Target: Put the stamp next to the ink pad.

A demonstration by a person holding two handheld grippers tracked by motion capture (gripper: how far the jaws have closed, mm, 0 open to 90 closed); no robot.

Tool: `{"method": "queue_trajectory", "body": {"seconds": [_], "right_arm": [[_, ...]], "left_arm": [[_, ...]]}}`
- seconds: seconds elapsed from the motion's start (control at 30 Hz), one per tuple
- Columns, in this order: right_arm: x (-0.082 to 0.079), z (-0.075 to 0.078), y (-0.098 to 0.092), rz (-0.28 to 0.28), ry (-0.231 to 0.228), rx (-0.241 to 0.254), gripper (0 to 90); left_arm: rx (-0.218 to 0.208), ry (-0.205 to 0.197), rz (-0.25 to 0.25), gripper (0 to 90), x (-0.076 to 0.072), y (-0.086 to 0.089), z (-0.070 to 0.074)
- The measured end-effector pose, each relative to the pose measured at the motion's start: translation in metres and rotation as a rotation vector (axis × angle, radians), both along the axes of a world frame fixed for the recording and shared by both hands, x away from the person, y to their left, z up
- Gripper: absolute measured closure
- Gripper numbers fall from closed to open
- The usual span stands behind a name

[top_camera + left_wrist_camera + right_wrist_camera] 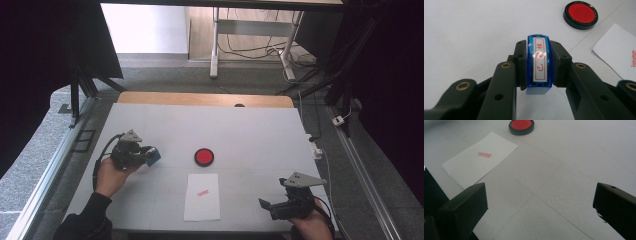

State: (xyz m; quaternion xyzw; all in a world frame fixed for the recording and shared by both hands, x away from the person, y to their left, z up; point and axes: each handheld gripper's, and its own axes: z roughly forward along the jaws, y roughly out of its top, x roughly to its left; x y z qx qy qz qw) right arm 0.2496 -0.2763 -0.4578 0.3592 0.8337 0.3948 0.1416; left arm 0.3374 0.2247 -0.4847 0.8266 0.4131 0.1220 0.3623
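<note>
White tabletop (pixel 250 130), wood edge strip at far side, grey floor and dark curtains around.

Left gripper (pixel 150 156): clamped on blue stamp (pixel 539 65), pads pressed on both narrow sides. Stamp held upright between jaws, label with red characters facing the camera in left gripper view, blue base just proud of the jaw tips. Sits over left part of table, low above the surface; contact with table not discernible. Held in left hand (pixel 111 176), dark sleeve below it.

Right gripper (pixel 266 204): jaws wide apart, nothing between them, bare table visible through the gap in right gripper view. Near front right edge of table, pointing left toward the paper.

Red ink pad (pixel 204 157) in black round case, lid off, mid-table, right of the stamp, well apart from it. White paper sheet (pixel 202 197) just in front of pad, not touching it. Red rectangular stamp print (pixel 484 154) near sheet centre.
</note>
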Motion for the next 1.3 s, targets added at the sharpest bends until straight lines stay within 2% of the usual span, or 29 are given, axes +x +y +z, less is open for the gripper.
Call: {"method": "queue_trajectory", "body": {"seconds": [0.23, 0.53, 0.87, 1.1, 1.3], "right_arm": [[0.000, 0.000, 0.001, 0.003, 0.001, -0.011, 0.0], [0.000, 0.000, 0.001, 0.010, 0.000, -0.013, 0.0], [0.000, 0.000, 0.001, 0.012, 0.002, -0.011, 0.0], [0.000, 0.000, 0.001, 0.014, 0.002, -0.009, 0.0], [0.000, 0.000, 0.001, 0.014, 0.002, -0.010, 0.0]], "left_arm": [[0.013, 0.034, -0.005, 70.2, 0.004, -0.003, -0.011], [0.068, 0.070, -0.025, 69.6, 0.006, -0.011, -0.018], [0.031, 0.087, -0.016, 57.8, 0.006, -0.008, -0.017], [-0.014, 0.093, -0.004, 41.4, 0.006, -0.004, -0.013], [-0.042, 0.044, -0.004, 27.7, 0.000, -0.001, -0.003]]}}
